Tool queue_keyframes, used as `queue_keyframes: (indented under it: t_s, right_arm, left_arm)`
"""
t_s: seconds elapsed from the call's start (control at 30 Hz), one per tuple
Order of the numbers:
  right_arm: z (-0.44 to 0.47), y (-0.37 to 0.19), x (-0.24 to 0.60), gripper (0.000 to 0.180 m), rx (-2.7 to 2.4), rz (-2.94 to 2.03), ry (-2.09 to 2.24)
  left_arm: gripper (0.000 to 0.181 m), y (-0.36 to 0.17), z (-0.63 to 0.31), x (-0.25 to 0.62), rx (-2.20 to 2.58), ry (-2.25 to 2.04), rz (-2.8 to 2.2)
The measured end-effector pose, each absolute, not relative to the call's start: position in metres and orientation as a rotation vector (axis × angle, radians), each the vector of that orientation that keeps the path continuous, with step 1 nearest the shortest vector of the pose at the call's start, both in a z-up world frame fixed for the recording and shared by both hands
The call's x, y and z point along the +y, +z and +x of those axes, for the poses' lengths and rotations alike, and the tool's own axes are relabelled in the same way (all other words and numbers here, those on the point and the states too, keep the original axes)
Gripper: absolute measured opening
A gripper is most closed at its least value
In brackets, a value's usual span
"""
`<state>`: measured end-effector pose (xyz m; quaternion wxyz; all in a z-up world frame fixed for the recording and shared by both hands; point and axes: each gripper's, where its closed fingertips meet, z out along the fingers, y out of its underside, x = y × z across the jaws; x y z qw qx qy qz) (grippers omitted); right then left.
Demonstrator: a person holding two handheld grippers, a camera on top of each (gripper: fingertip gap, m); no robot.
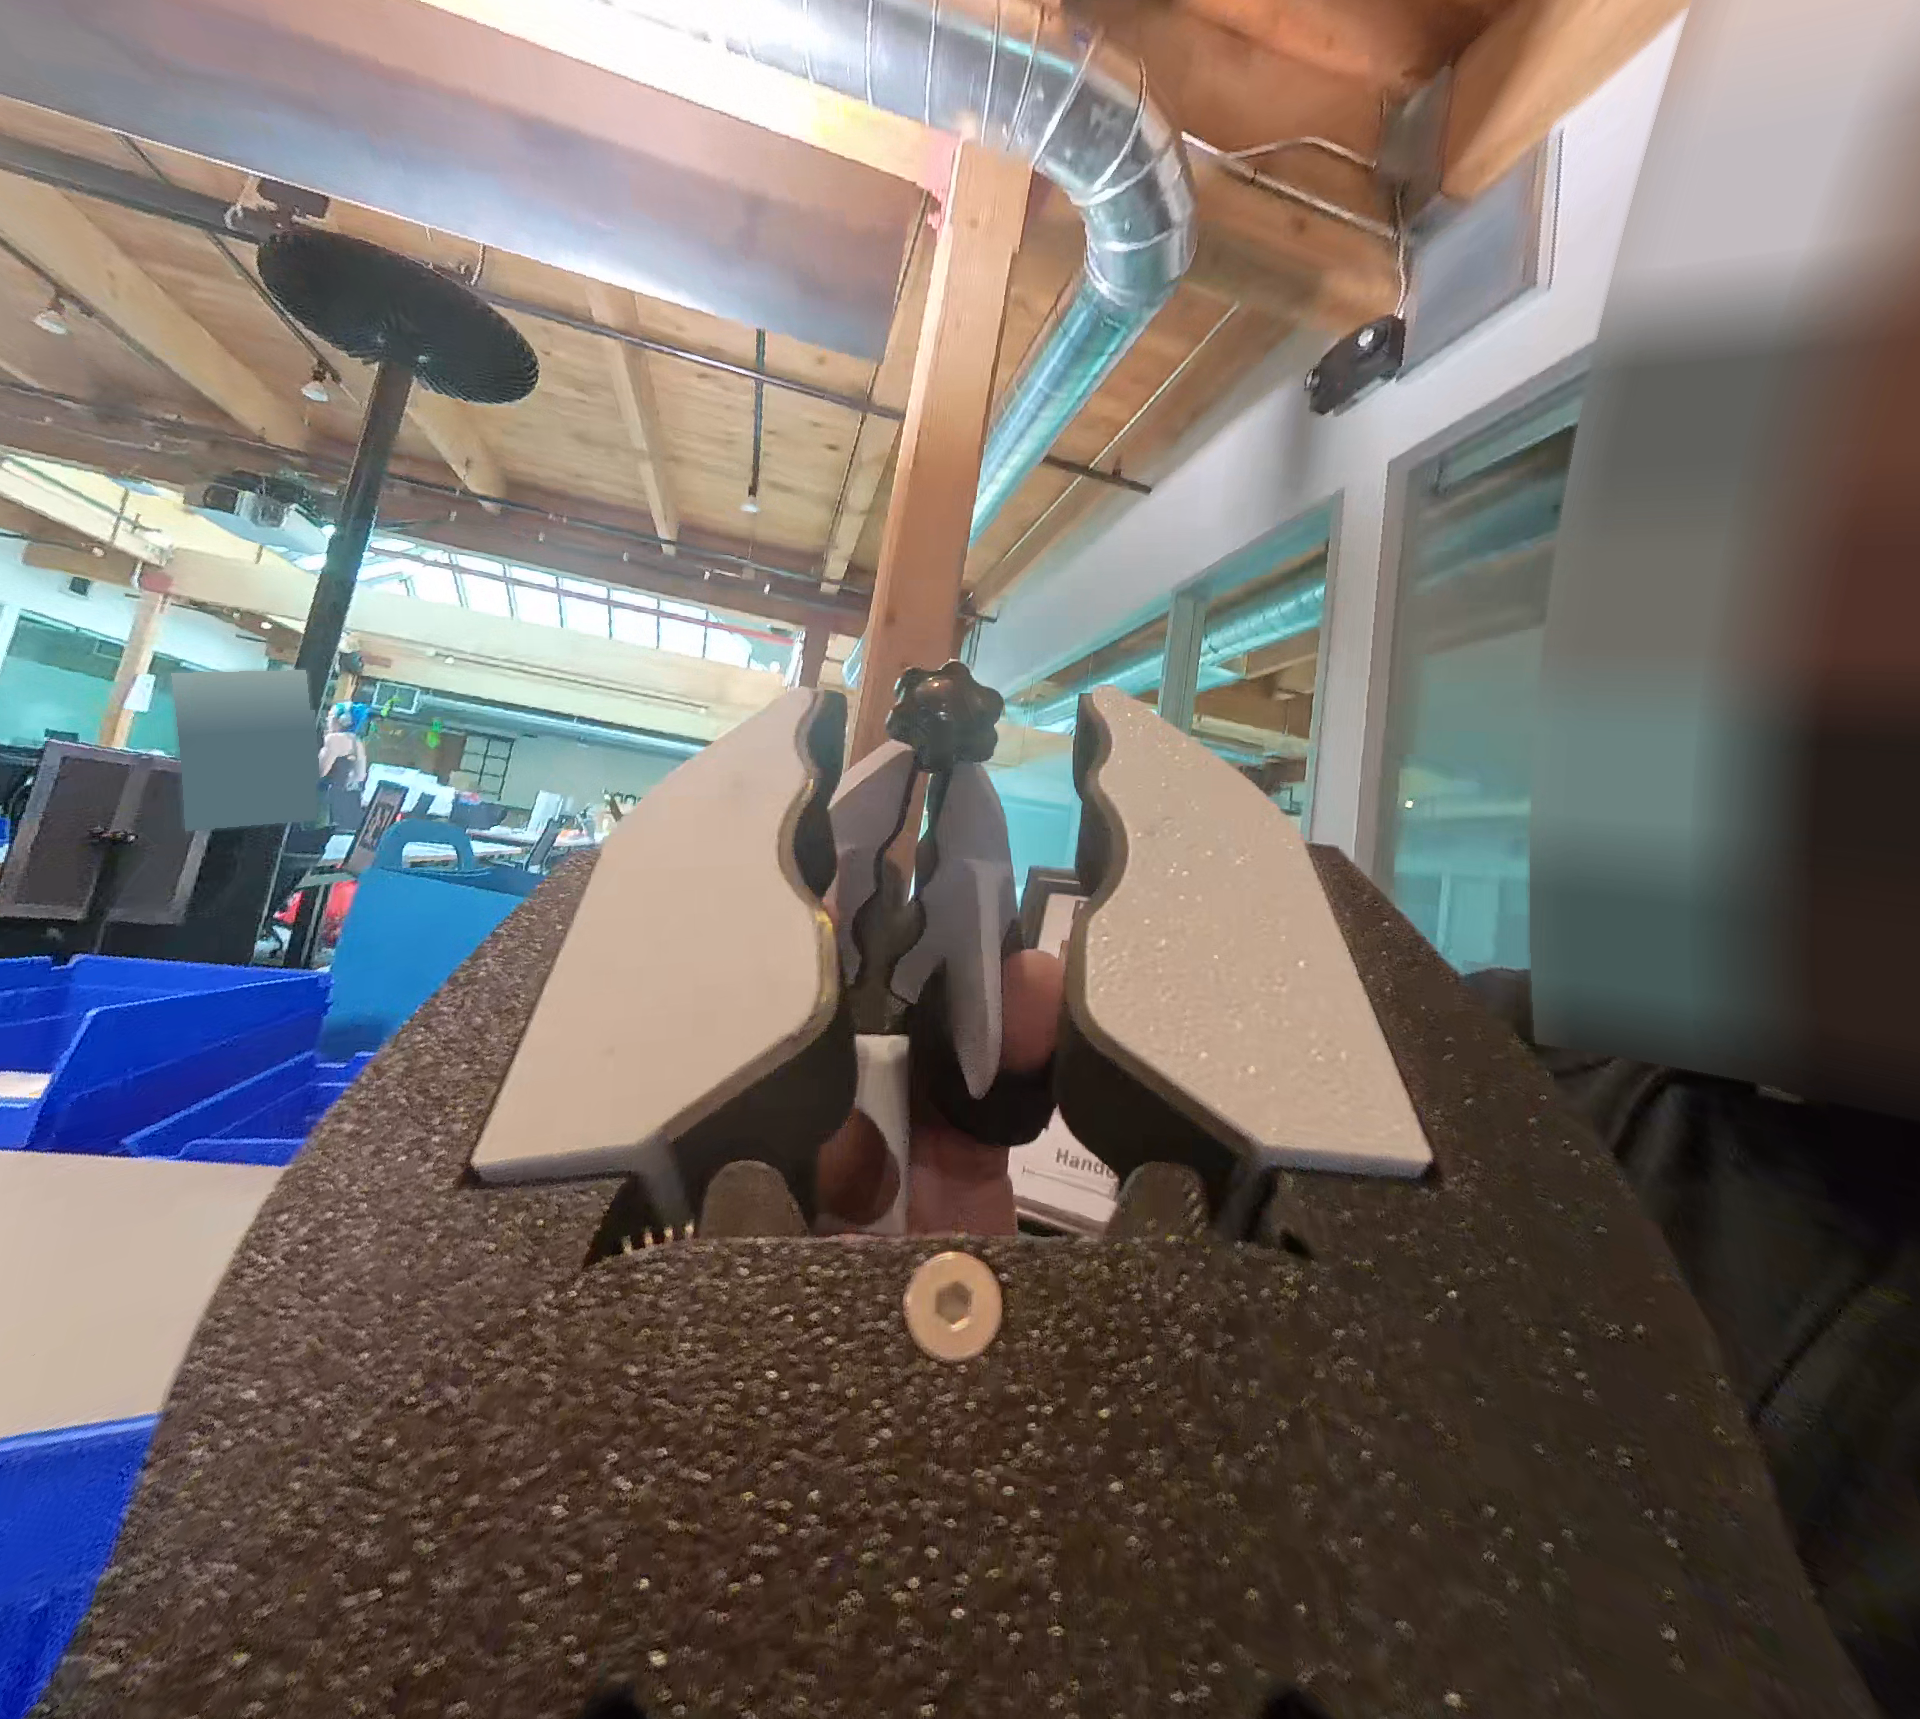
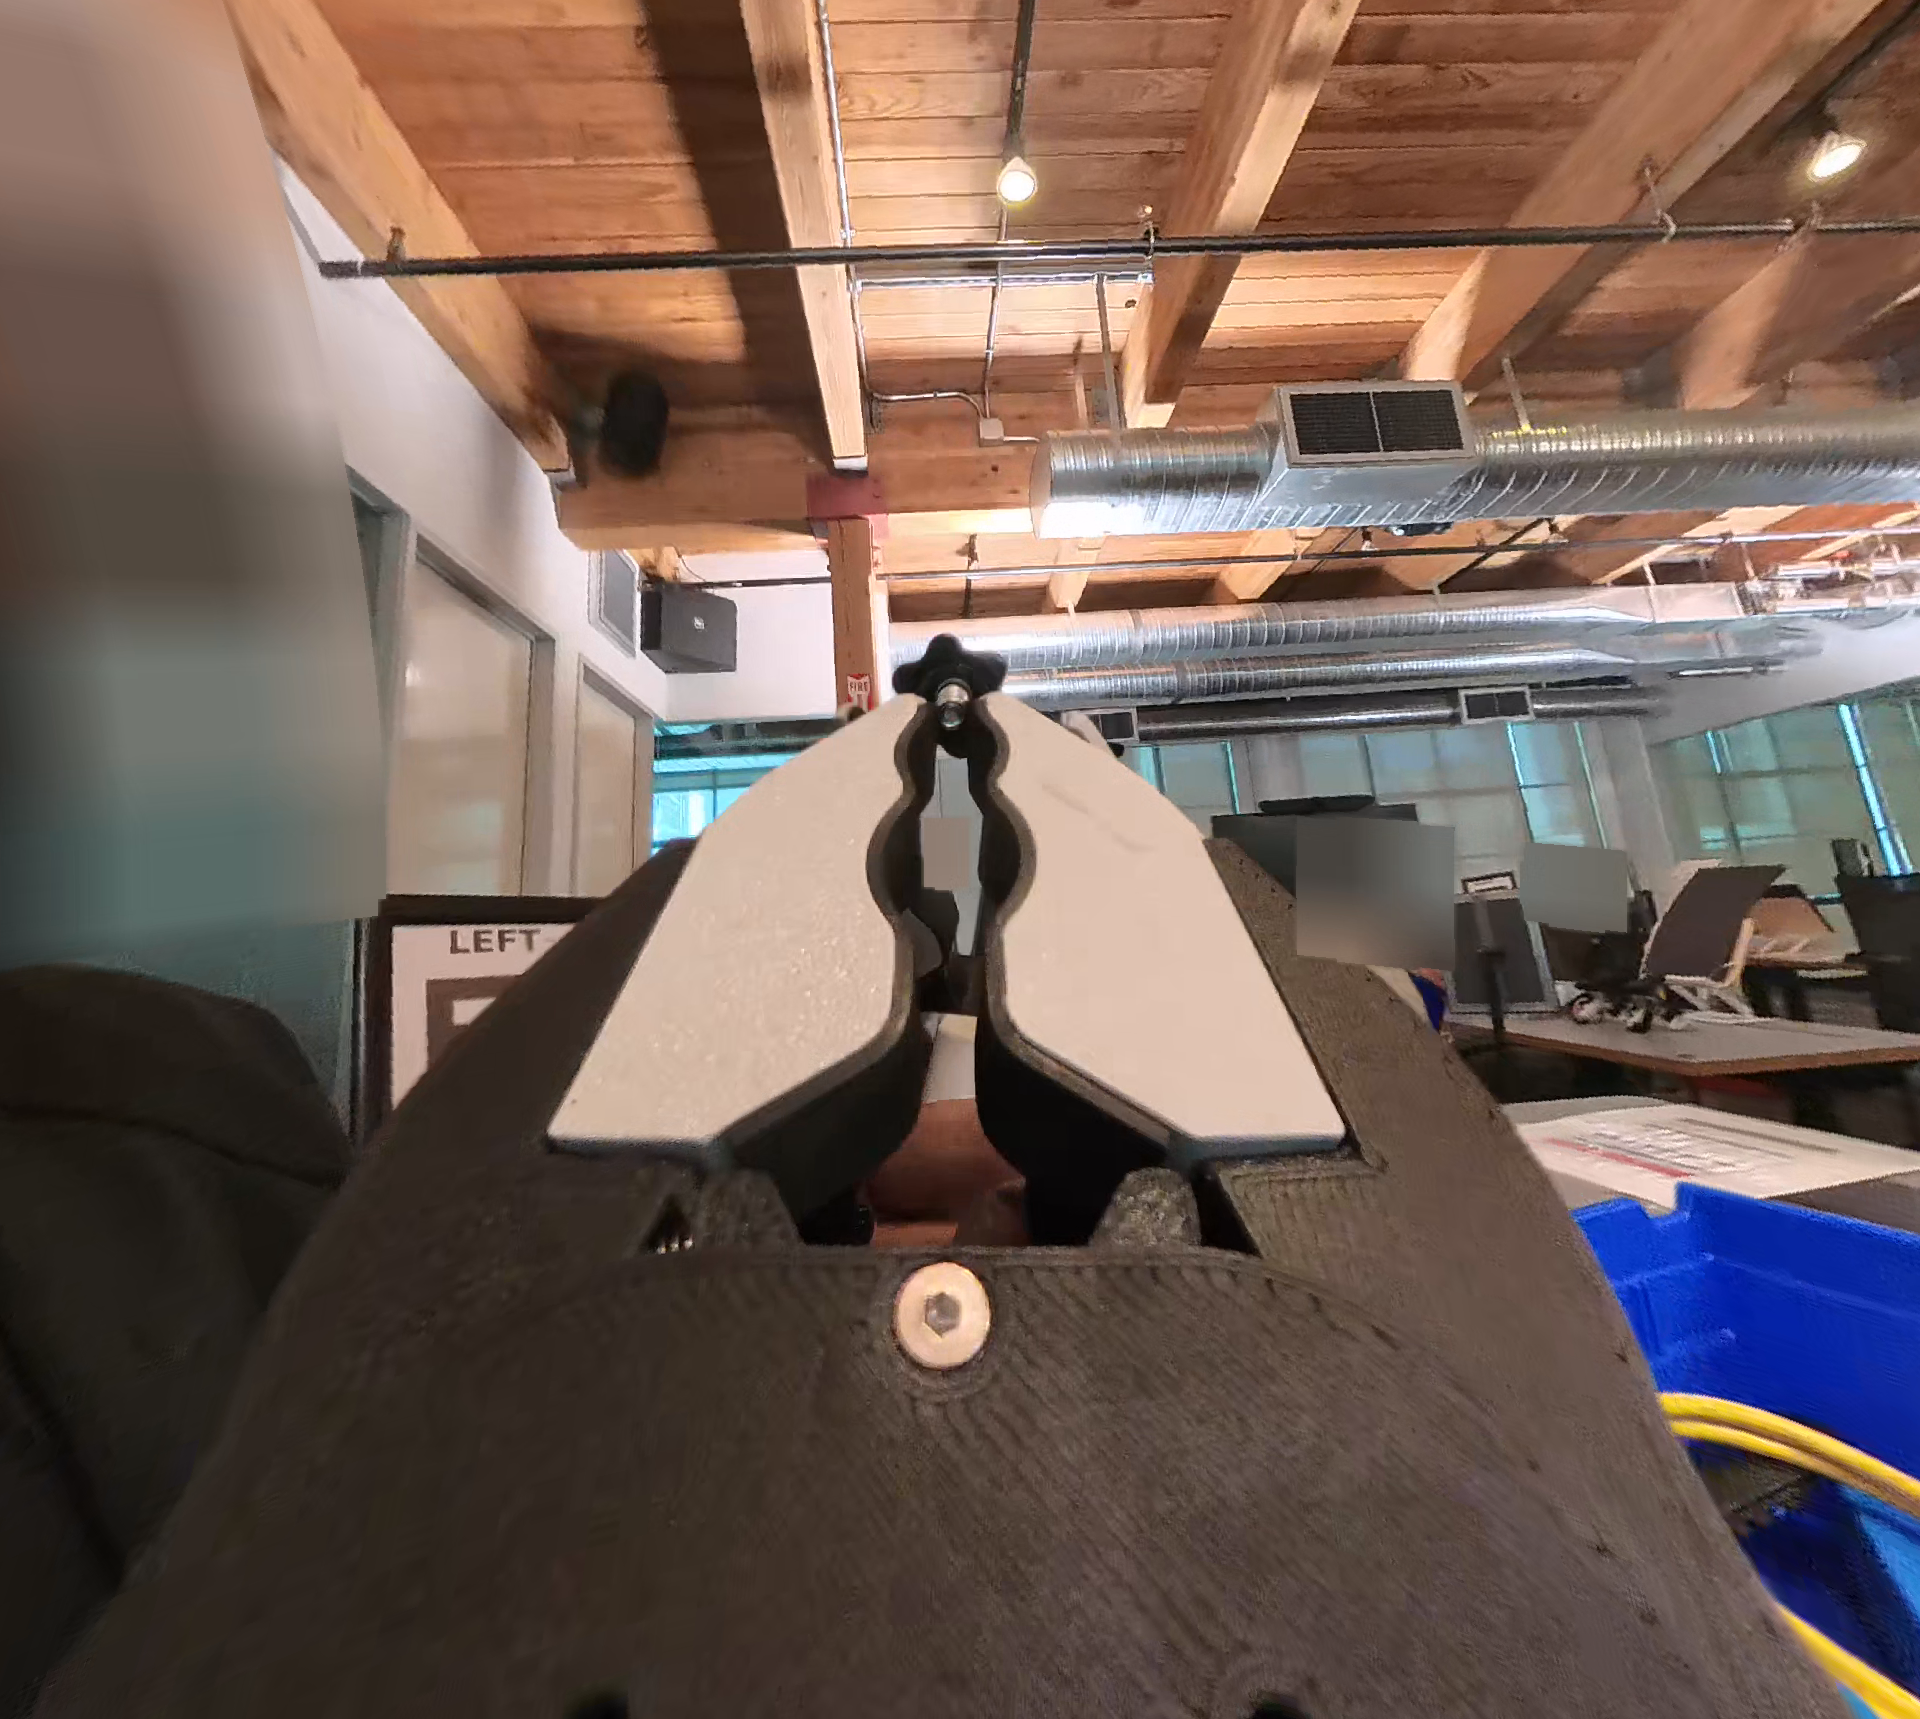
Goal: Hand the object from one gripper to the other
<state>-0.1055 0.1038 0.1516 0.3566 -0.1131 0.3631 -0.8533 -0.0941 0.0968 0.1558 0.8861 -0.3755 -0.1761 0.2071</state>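
Note:
The object is a small black star-shaped knob (image 1: 945, 713) with a metal threaded stud. In the right wrist view my right gripper (image 2: 948, 722) is shut on the stud, and the knob head (image 2: 948, 663) stands just past the fingertips. In the left wrist view my left gripper (image 1: 961, 719) is open. Its two grey fingers stand on either side of the knob without touching it. The right gripper (image 1: 925, 838) faces the left one from the far side, between the left fingers. Both grippers are held up in the air and tilted towards the ceiling.
Blue plastic bins (image 1: 156, 1046) stand low on the left beside a grey tabletop (image 1: 104, 1254). Another blue bin (image 2: 1766, 1306) with a yellow cable (image 2: 1818, 1461) is low on the right. A person's dark sleeve (image 2: 135, 1202) is close on the left. Desks stand farther back. My left and right fingertips are right by each other.

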Motion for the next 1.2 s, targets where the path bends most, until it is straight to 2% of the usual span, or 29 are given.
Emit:
queue_keyframes:
  t_s: [0.17,0.37,0.53,0.67,0.83,1.0,1.2]
  right_arm:
    - [-0.104,0.147,0.1,0.005,0.933,-0.274,-2.184]
    - [-0.099,0.142,0.095,0.005,0.991,-0.282,-2.211]
    - [-0.1,0.133,0.085,0.007,1.179,-0.34,-2.312]
    - [-0.111,0.126,0.081,0.02,1.486,-0.583,-2.583]
    - [-0.122,0.116,0.084,0.025,1.837,-1.013,-2.813]
    - [-0.112,0.123,0.091,0.025,1.845,-0.861,-2.613]
    - [-0.099,0.11,0.087,0.023,1.948,-0.69,-2.25]
  left_arm:
    - [0.042,0.144,-0.11,0.109,-0.429,0.497,-0.859]
    - [0.023,0.147,-0.107,0.107,-0.441,0.606,-0.852]
    - [0.022,0.146,-0.11,0.097,-0.511,0.757,-0.888]
    - [0.022,0.145,-0.106,0.079,-0.564,1.067,-1.062]
    - [0.022,0.137,-0.098,0.067,-0.522,1.6,-1.418]
    - [0.023,0.121,-0.102,0.072,-0.374,1.898,-1.632]
    - [0.022,0.113,-0.107,0.082,-0.229,1.955,-1.626]
